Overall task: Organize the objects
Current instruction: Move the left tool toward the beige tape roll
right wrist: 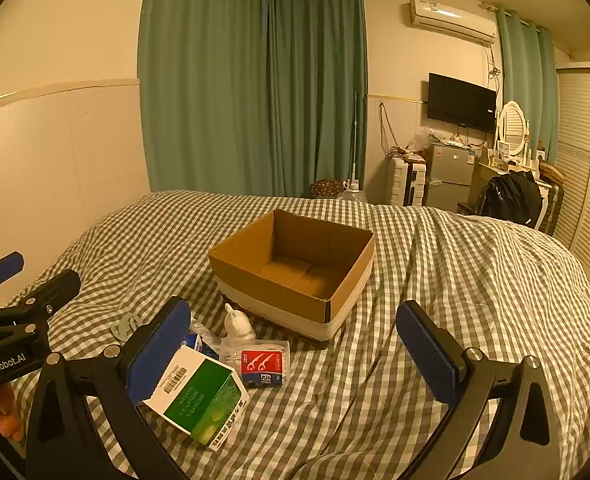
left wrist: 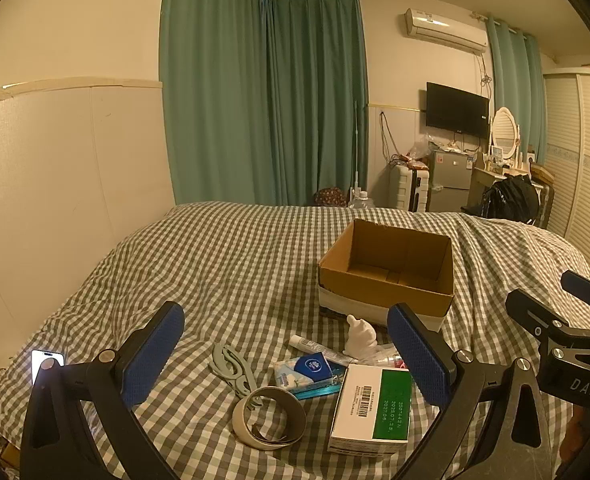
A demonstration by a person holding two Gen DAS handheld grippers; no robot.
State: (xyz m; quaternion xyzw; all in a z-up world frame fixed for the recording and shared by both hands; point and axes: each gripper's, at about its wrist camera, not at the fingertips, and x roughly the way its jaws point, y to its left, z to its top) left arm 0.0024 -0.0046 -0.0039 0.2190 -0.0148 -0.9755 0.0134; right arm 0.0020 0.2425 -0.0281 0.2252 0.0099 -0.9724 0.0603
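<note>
While both tools hang above the checked bed (left wrist: 231, 264), we record the items from left to right. At the far left edge a phone (left wrist: 47, 362) lies with its screen lit. The left tool (left wrist: 287, 354) is released, its blue pads spread wide and holding nothing. Between those pads we note a grey-green hanger (left wrist: 233, 368), a coiled beige belt (left wrist: 269, 416), a blue tissue pack (left wrist: 305, 372), a white tube (left wrist: 319, 348) and a white figurine (left wrist: 361, 336). Next comes a green-and-white box (left wrist: 373, 410), lying just beside the tissue pack, and a red-labelled floss pick packet (right wrist: 263, 366) beside that. An open cardboard box (right wrist: 295, 268) sits behind this cluster, nothing visible inside it. The right tool (right wrist: 295, 356) is likewise released and grasps nothing, over bare bedding.
</note>
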